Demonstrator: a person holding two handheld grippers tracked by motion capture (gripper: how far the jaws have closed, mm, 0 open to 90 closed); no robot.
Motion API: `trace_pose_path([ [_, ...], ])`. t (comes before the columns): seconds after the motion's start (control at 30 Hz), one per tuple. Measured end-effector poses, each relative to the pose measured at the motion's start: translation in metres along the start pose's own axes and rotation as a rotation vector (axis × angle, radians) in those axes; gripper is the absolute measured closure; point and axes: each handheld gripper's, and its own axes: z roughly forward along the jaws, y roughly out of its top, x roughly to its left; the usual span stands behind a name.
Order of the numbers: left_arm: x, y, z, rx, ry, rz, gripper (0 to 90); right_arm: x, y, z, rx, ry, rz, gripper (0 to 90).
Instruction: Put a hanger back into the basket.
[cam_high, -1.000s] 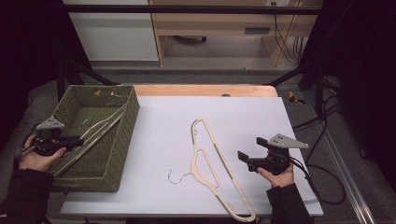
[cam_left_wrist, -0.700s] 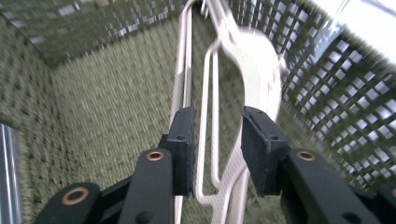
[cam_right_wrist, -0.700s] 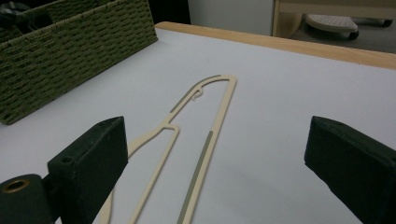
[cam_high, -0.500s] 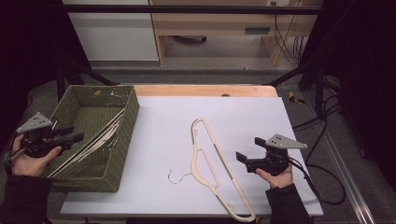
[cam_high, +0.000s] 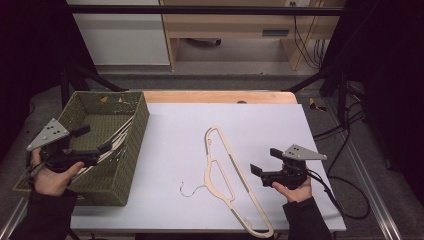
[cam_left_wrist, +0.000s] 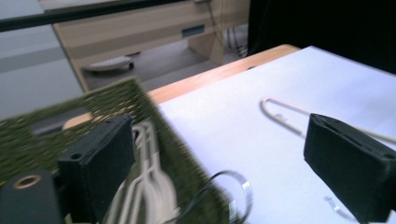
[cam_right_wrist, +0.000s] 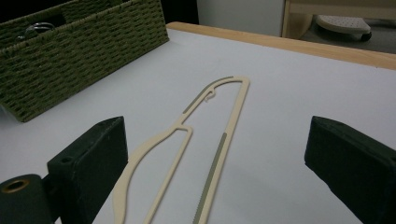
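Note:
A cream hanger (cam_high: 225, 170) with a small metal hook lies flat on the white table, running toward the front edge. My right gripper (cam_high: 264, 161) hovers just right of it, open and empty; in the right gripper view the hanger (cam_right_wrist: 224, 116) lies ahead between the spread jaws. My left gripper (cam_high: 94, 139) hangs over the green woven basket (cam_high: 125, 175), pointing right. Its jaws have just been opening and nothing sits between them. Below it, several cream hangers (cam_high: 117, 137) rest in the basket, and the left gripper view shows these hangers (cam_left_wrist: 149, 186) against the basket wall (cam_left_wrist: 112, 98).
The basket takes up the table's left end. A wooden strip (cam_high: 220, 96) edges the table's far side, with dark frame bars and cables beyond. In the left gripper view a thin metal hook (cam_left_wrist: 236, 186) curls beside the basket wall.
My left gripper has lifted over the basket and its jaws have gone from narrow to wide. The hangers stay in the basket. The right gripper and the table hanger have not moved.

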Motion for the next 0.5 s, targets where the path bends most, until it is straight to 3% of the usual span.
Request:
trace_pose_path([
  [0.03, -0.009, 0.000, 0.005, -0.021, -0.029, -0.013, 6.6, 0.000, 0.000, 0.000, -0.002, 0.003, 0.004, 6.3],
  [0.2, -0.031, -0.005, 0.020, -0.047, -0.079, -0.026, 5.4, 0.002, -0.001, 0.002, 0.002, 0.008, 0.005, 6.2],
  [0.5, -0.064, -0.010, 0.045, -0.034, -0.168, -0.016, 5.9, 0.003, -0.003, 0.003, 0.005, 0.010, -0.009, 6.4],
])
